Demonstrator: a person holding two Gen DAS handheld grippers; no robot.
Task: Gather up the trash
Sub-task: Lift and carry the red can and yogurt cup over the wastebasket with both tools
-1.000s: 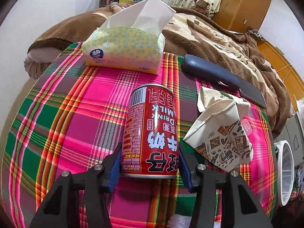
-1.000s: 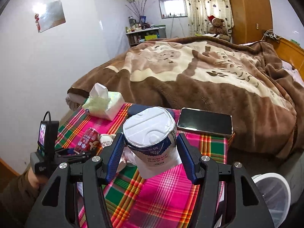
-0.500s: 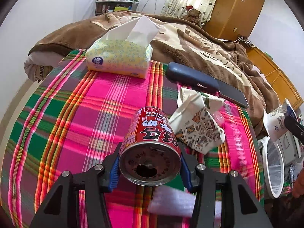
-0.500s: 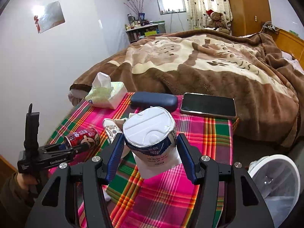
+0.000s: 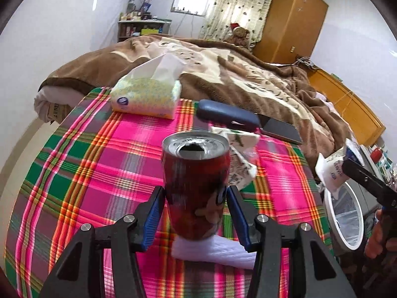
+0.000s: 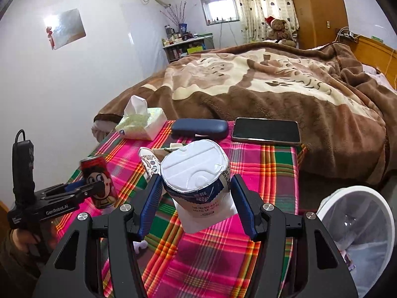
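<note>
Two black hand-held tools with blue pads each carry a piece of rubbish above a desk [image 5: 82, 154] covered in a pink, green and orange plaid cloth. The left tool [image 5: 196, 213] clamps a red aluminium drink can [image 5: 196, 181] by its lower body, upright, its opened silver top toward the bed. From the right wrist view the same can [image 6: 99, 181] shows a cartoon face and sits clear of the cloth. The right tool [image 6: 196, 203] grips a white and blue paper cup with a peeled foil lid [image 6: 198, 181], tilted, over the desk's near edge. A white round bin lined with clear plastic [image 6: 357, 233] stands on the floor just beside the desk, to the right of that cup. On the cloth lie a crumpled patterned paper cup [image 5: 242, 159] behind the can, a white wad [image 5: 213, 250] near the front edge, a yellow-green tissue pack [image 5: 145, 96], a dark blue spectacle case [image 5: 227, 115] and a black phone [image 6: 266, 130] at the bed side. A brown and cream blanket [image 6: 260, 87] covers the bed beyond.
</note>
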